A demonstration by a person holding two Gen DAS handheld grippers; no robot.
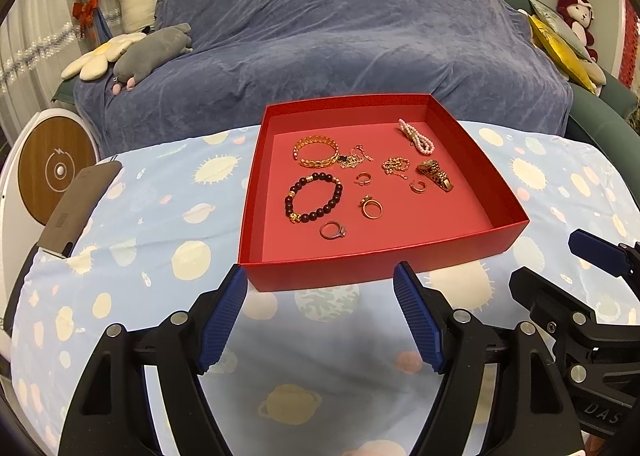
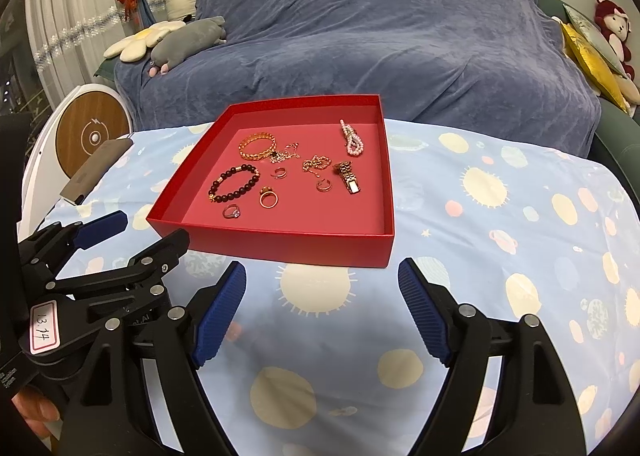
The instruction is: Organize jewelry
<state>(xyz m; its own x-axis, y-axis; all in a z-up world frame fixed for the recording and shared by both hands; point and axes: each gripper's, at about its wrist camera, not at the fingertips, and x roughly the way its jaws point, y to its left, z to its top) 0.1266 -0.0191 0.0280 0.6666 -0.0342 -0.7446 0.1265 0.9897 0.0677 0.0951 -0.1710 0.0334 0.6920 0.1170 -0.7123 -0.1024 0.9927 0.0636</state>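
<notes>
While jewelry fills red tray (image 1: 460, 252), sofa (image 1: 340, 35) behind.

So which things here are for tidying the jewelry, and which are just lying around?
For the job: red box, gold bangle, dark bead bracelet, pearl hair clip, gold watch, rings, chains.

Just lying about: plush toys, gold cushion, blue sofa cover.

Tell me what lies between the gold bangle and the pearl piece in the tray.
In the left wrist view, only a thin tangled chain beside the gold bangle; then bare red tray floor to the pearl piece.
</notes>
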